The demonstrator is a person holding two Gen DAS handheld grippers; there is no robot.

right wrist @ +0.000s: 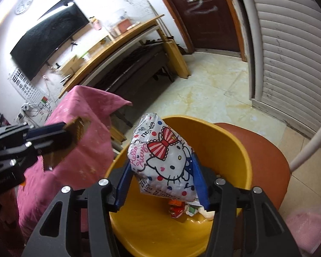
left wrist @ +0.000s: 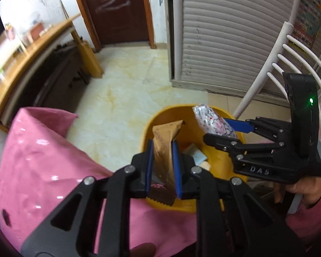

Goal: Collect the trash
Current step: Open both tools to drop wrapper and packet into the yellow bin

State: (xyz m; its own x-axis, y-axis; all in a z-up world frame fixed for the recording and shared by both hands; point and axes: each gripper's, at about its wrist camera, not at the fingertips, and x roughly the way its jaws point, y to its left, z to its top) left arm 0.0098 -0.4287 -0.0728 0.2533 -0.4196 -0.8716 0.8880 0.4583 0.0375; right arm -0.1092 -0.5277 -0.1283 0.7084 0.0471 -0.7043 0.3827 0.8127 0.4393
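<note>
My left gripper (left wrist: 162, 167) has its jaws nearly closed on a brown snack wrapper (left wrist: 165, 150), pinched upright between the blue pads, its serrated lower edge hanging below them. My right gripper (right wrist: 162, 184) carries a Hello Kitty tissue pack (right wrist: 164, 160) between jaws standing about half apart; the pack fills the gap and both pads appear to bear on its sides, though I judge that grip loose. Both pieces hang over the yellow bin (right wrist: 231, 141), which sits on an orange chair seat (right wrist: 265, 156) and already holds a few scraps of trash (right wrist: 182, 209) at the bottom.

This reads as the drop step: the pickups are done, the release is not. Next, each pair of jaws needs to spread while the item is inside the rim; the wrapper sits near the bin's near edge in the left wrist view, so I would carry it a little further in first.

Both grippers point steeply down toward the bin from the near side, the left beside a pink-covered bench (left wrist: 42, 150), the right with my hand (left wrist: 306, 190) under its handle by a white chair back (left wrist: 267, 68).
</note>
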